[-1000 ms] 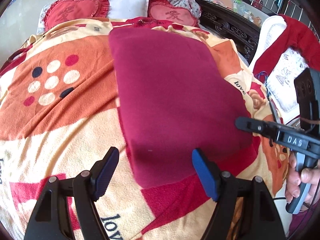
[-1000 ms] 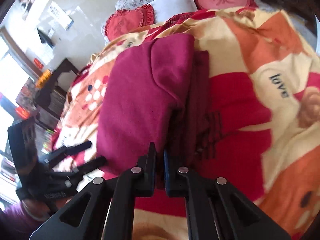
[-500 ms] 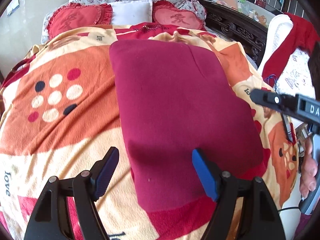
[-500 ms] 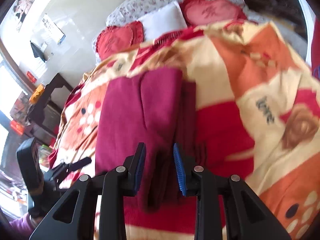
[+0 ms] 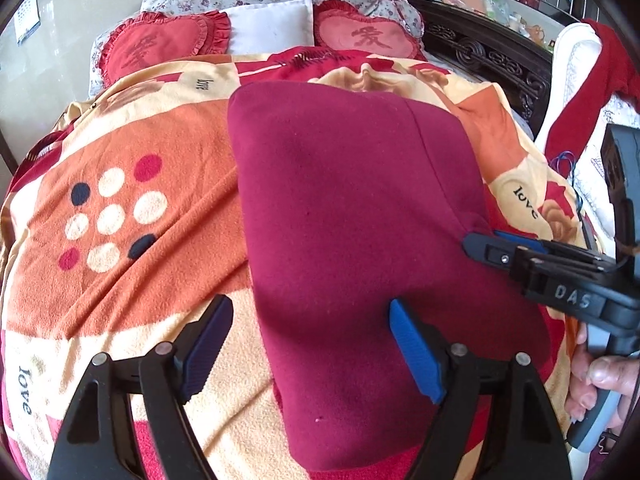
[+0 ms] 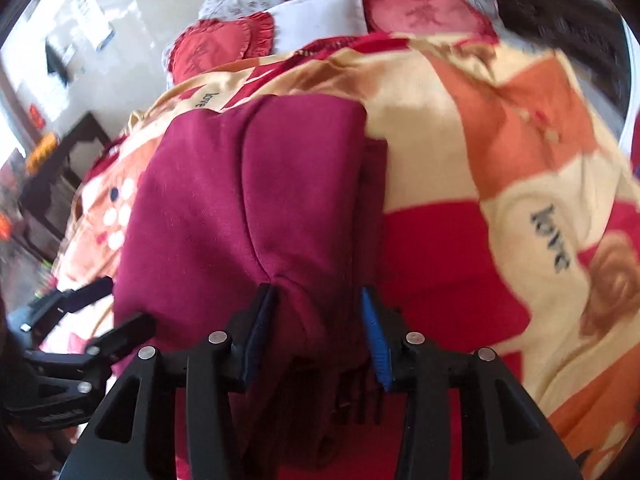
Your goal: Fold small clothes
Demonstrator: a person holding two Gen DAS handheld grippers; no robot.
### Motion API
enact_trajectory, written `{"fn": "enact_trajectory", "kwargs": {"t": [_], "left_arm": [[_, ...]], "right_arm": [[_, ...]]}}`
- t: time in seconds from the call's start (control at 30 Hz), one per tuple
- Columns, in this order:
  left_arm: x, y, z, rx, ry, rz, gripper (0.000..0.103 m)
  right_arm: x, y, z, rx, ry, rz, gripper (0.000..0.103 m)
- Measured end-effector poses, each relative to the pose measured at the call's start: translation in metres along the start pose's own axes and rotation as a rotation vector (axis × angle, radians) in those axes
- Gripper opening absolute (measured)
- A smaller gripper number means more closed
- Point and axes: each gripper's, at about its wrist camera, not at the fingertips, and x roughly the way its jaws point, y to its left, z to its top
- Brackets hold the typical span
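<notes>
Bedspread [image 5: 120, 184] under the folded maroon garment [image 5: 352, 208]: my right gripper [image 6: 318, 328] is opening, releasing its edge (fold set), left gripper [image 5: 310, 344] spread wide, empty.

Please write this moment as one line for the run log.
garment: maroon garment folded on blanket | left gripper: opening, nothing gripped | right gripper: opening, garment edge between jaws

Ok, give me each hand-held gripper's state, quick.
Left hand-held gripper: open, holding nothing, over the near edge of the maroon garment.
Right hand-held gripper: jaws opening, garment edge between them.
</notes>
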Motion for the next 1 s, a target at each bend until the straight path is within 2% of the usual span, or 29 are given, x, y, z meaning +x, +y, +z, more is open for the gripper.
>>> {"fn": "enact_trajectory", "kwargs": {"t": [0.17,0.3,0.37,0.43,0.47,0.67,0.8,0.87,0.93,1.0], "left_arm": [[0.0,0.001,0.001,-0.005,-0.007,0.006,0.084],[0.001,0.002,0.001,-0.015,-0.005,0.001,0.085],[0.001,0.003,0.001,-0.02,-0.004,-0.006,0.085],[0.001,0.005,0.001,-0.035,0.007,-0.03,0.085],[0.001,0.008,0.001,-0.051,0.014,-0.052,0.085],[-0.002,0.026,0.007,-0.139,0.001,-0.157,0.087],[0.0,0.043,0.014,-0.232,-0.03,-0.238,0.096],[0.007,0.05,0.017,-0.261,-0.028,-0.271,0.096],[0.016,0.054,0.018,-0.275,-0.014,-0.286,0.096],[0.031,0.057,0.017,-0.296,0.027,-0.326,0.096]], "right_arm": [[-0.016,0.01,0.0,-0.018,-0.009,-0.013,0.024],[-0.035,0.023,0.0,-0.048,-0.053,0.015,0.024],[-0.028,0.026,-0.004,-0.088,-0.031,-0.024,0.023],[-0.012,0.018,-0.008,-0.066,0.026,-0.043,0.023],[-0.007,0.009,-0.01,-0.016,0.042,-0.001,0.023],[-0.016,0.001,-0.009,0.024,0.008,0.065,0.025],[-0.017,-0.016,0.001,0.114,-0.027,0.146,0.047],[-0.01,-0.028,0.005,0.156,-0.032,0.166,0.05],[0.001,-0.038,0.009,0.193,-0.025,0.227,0.055],[0.015,-0.044,0.011,0.215,-0.002,0.27,0.059]]}}
